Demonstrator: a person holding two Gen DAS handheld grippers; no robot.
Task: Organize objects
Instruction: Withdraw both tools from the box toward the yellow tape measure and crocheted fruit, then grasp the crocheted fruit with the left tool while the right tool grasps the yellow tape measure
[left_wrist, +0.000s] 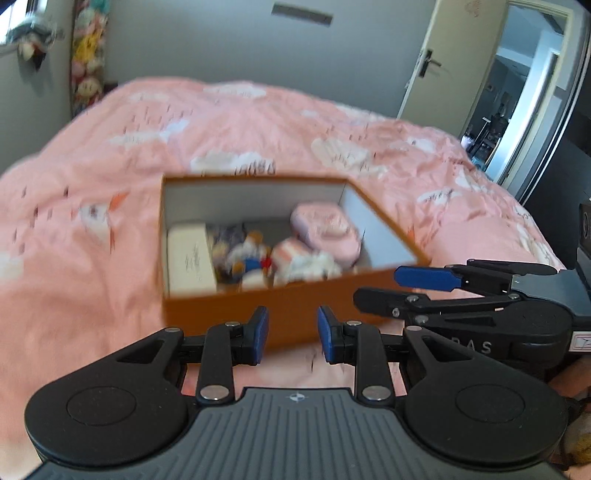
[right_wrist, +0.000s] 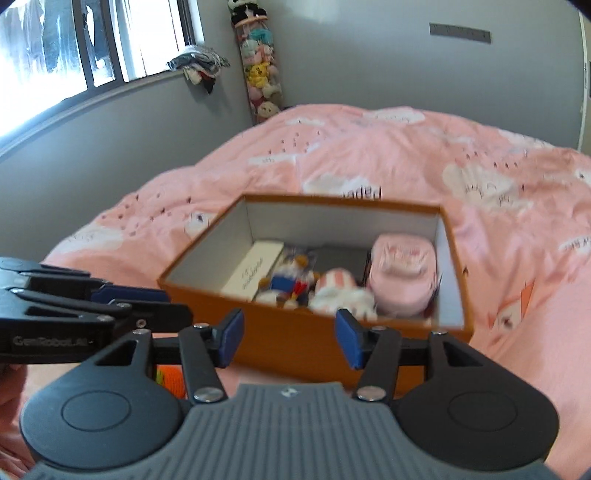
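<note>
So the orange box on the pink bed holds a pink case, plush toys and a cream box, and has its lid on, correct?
Not quite: the orange box has no lid on. Both wrist views look straight in at the pink case, plush toys and cream box. The rest stands.

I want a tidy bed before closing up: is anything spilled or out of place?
Nothing stands out. The box sits open on the bed with the toys and case inside; nothing spilled around it.

Open orange box (right_wrist: 295, 339) on pink bed, w/ pink case (right_wrist: 402, 280), plush toys (right_wrist: 291, 282), white carton (right_wrist: 253, 271) inside.
</note>
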